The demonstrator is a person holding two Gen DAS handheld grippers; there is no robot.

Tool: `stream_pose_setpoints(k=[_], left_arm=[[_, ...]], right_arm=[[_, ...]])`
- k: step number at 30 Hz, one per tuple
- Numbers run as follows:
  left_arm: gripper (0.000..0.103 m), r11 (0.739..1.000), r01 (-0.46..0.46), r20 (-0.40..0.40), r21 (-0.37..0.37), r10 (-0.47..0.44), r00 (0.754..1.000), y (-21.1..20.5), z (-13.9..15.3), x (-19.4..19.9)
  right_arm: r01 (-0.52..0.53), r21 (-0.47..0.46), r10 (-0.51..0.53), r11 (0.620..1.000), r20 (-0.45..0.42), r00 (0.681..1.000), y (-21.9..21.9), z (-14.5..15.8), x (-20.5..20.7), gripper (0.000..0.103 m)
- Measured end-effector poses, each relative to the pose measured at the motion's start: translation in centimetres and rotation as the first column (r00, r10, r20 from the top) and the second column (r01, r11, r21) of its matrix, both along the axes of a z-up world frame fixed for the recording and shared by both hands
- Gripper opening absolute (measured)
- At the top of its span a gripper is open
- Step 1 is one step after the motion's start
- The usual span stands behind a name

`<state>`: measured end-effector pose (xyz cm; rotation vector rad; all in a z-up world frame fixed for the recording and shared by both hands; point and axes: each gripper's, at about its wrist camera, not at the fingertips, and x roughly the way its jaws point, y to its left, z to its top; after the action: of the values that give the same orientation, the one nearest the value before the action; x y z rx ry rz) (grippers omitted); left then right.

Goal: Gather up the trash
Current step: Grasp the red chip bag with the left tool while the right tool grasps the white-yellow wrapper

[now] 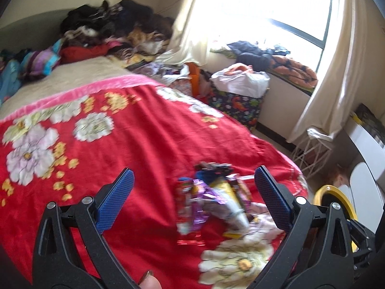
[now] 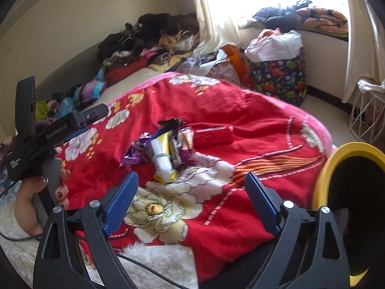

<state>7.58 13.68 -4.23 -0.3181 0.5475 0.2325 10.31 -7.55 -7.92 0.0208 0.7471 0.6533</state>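
A bed under a red flowered blanket fills the cream-walled room, clothes heaped at its far end. Daylight glares through a curtained window above a cluttered sill.

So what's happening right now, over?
Left gripper and right gripper open, empty. Snack wrappers piled on red blanket. Yellow bin alongside. Nothing blocking.

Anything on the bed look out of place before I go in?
Yes: a heap of crumpled snack wrappers lies loose mid-way across the red floral blanket, with a red packet beside it. The yellow-rimmed bin stands off the bed's edge.
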Motion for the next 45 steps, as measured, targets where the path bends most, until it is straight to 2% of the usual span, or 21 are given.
stream_pose_setpoints(k=[3, 6, 11, 19, 24, 26, 32, 45], left_arm=[[0.092, 0.999, -0.035, -0.014, -0.016, 0.035, 0.999, 1.7, -0.5, -0.6], [0.092, 0.998, -0.051, -0.027, -0.024, 0.05, 0.998, 2.9, -0.9, -1.1], [0.075, 0.998, -0.037, -0.072, -0.057, 0.033, 0.997, 4.0, -2.2, -1.2], [0.051, 0.979, 0.043, -0.17, -0.201, -0.078, 0.982, 4.2, -5.7, -0.3], [0.05, 0.949, 0.084, -0.175, -0.305, -0.143, 0.974, 4.2, -7.2, -0.1], [0.044, 0.941, 0.092, -0.18, -0.325, -0.157, 0.971, 3.9, -7.8, 0.1], [0.039, 0.919, 0.101, -0.194, -0.381, -0.187, 0.963, 3.6, -9.1, 0.4], [0.039, 0.902, 0.133, -0.194, -0.411, -0.229, 0.954, 2.3, -9.5, 1.0]], right_arm=[[-0.03, -0.01, 0.03, 0.999, -0.016, 0.999, 1.3, -0.5, 0.3, 0.085], [-0.062, -0.019, 0.061, 0.998, -0.036, 0.998, 2.7, -1.1, 0.8, 0.079], [-0.109, -0.035, 0.107, 0.993, -0.055, 0.993, 4.8, -1.8, 1.3, 0.065], [-0.153, -0.067, 0.147, 0.986, -0.094, 0.985, 7.3, -3.4, 2.2, 0.044], [-0.161, -0.084, 0.152, 0.983, -0.106, 0.983, 8.2, -4.2, 3.1, 0.039], [-0.168, -0.083, 0.158, 0.982, -0.118, 0.98, 8.5, -4.6, 3.5, 0.033], [-0.185, -0.088, 0.171, 0.979, -0.147, 0.974, 9.1, -5.7, 4.4, 0.031], [-0.192, -0.008, 0.186, 0.981, -0.221, 0.957, 8.5, -7.1, 6.2, 0.03]])
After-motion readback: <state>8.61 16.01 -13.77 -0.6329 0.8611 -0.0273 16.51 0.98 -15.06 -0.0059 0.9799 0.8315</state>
